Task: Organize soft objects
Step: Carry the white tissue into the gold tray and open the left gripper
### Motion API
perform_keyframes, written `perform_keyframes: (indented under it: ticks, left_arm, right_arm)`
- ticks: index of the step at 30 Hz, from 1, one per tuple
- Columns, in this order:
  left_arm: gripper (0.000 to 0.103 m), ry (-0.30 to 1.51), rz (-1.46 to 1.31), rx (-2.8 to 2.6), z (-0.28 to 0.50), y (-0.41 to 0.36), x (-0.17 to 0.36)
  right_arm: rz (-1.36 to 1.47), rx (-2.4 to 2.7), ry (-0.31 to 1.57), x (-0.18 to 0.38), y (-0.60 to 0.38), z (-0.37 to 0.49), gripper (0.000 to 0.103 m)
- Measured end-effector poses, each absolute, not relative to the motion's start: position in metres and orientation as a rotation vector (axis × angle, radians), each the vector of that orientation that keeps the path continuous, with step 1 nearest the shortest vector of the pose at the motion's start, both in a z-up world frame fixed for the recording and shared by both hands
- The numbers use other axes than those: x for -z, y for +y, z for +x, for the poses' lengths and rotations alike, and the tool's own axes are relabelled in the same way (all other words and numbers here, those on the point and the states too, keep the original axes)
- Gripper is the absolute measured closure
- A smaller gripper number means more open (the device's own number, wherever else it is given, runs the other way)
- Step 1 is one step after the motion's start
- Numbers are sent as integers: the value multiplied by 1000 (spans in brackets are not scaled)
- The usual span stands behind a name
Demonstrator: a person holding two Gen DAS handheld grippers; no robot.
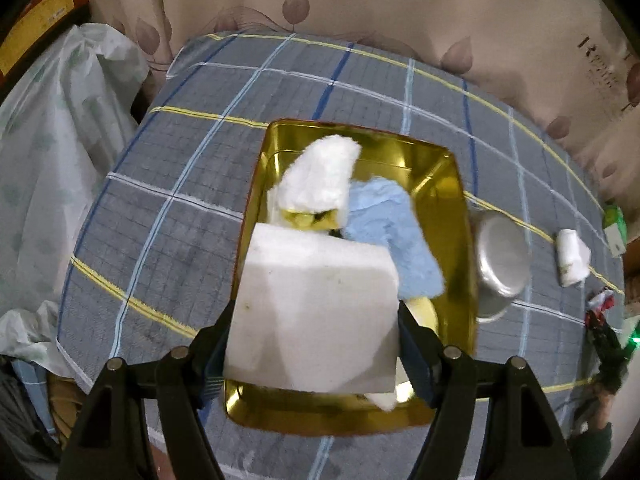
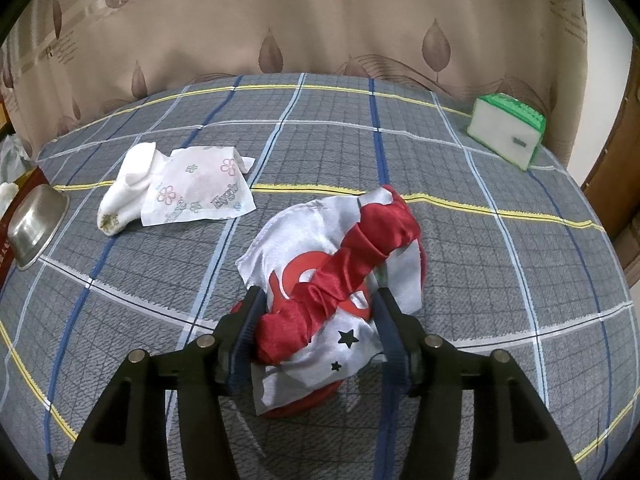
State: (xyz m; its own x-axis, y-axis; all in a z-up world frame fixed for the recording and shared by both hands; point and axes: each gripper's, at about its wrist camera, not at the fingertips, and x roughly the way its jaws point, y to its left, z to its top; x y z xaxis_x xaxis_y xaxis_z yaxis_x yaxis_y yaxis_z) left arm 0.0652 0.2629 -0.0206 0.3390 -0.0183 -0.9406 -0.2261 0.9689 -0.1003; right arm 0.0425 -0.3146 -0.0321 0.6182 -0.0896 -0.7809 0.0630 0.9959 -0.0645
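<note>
My left gripper (image 1: 316, 320) is shut on a white sponge block (image 1: 316, 312) and holds it over a gold metal tray (image 1: 460, 184). In the tray lie a white fluffy cloth (image 1: 320, 176), a light blue fluffy cloth (image 1: 392, 228) and a yellow item partly hidden under them. My right gripper (image 2: 316, 316) has its jaws around a red and white satin cloth (image 2: 340, 264) that lies bunched on the plaid bedspread (image 2: 500, 280); the fingers touch its sides. A white sock (image 2: 128, 188) and a floral tissue pack (image 2: 200, 190) lie at the far left.
A steel bowl (image 1: 500, 260) lies tipped beside the tray's right side, also in the right wrist view (image 2: 34, 224). A green and white box (image 2: 506, 134) stands at the far right bed edge. A curtain (image 2: 320, 20) hangs behind. A white plastic bag (image 1: 60, 140) sits left of the bed.
</note>
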Motion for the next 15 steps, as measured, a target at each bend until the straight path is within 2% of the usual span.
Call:
perform_keyframes:
  ticks: [8, 15]
  left_arm:
    - [26, 1274, -203, -98, 73, 257, 46]
    - [25, 1252, -216, -41, 73, 259, 31]
  right_arm:
    - [-12, 84, 903, 33, -317, 43, 49]
    - [-5, 84, 902, 33, -316, 43, 48]
